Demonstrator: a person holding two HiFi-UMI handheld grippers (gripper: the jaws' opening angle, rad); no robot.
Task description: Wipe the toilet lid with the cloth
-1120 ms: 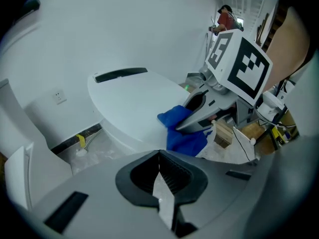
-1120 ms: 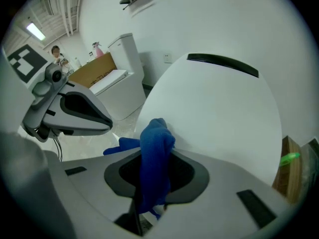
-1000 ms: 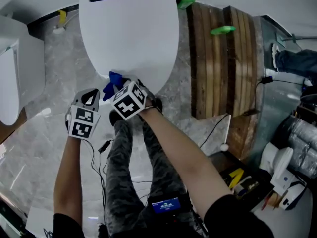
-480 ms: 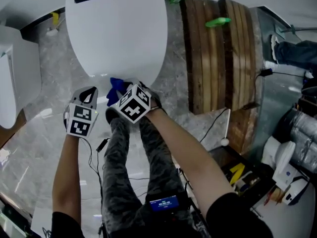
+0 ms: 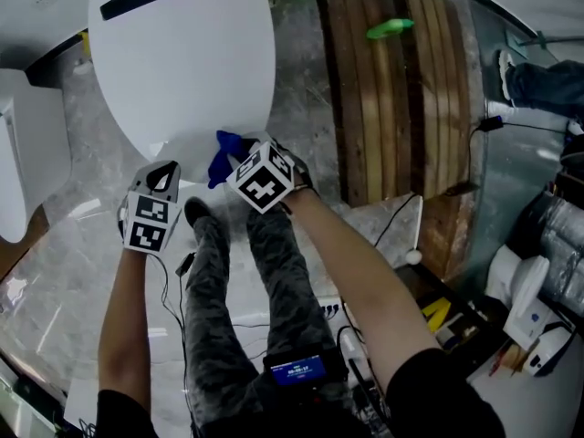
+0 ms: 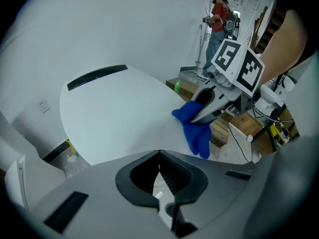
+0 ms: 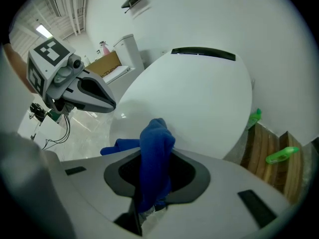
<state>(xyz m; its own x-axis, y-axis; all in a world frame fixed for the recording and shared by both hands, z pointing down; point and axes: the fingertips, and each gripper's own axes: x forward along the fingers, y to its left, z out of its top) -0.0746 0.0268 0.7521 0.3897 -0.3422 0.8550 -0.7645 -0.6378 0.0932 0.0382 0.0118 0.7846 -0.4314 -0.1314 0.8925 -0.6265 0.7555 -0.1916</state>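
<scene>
At the left edge of the head view, a white fixture (image 5: pixel 26 153) stands on the grey marble floor (image 5: pixel 64 272). Right of it, at lower left of centre, is my left gripper (image 5: pixel 166 173). Its jaws are pressed together with nothing between them, and its tip is just beside the front rim of the toilet lid (image 5: pixel 182 53). The lid is white, closed, and fills the upper left of the frame. At its front right rim, near the middle of the frame, sits the blue cloth (image 5: pixel 224 156). My right gripper (image 5: pixel 245 158) clamps the cloth, which is bunched up between its jaws with a loose end hanging past the lid's edge. Further right, dark wooden planks (image 5: pixel 392 108) run along the upper right. A green bottle (image 5: pixel 390 28) lies on top of them.
</scene>
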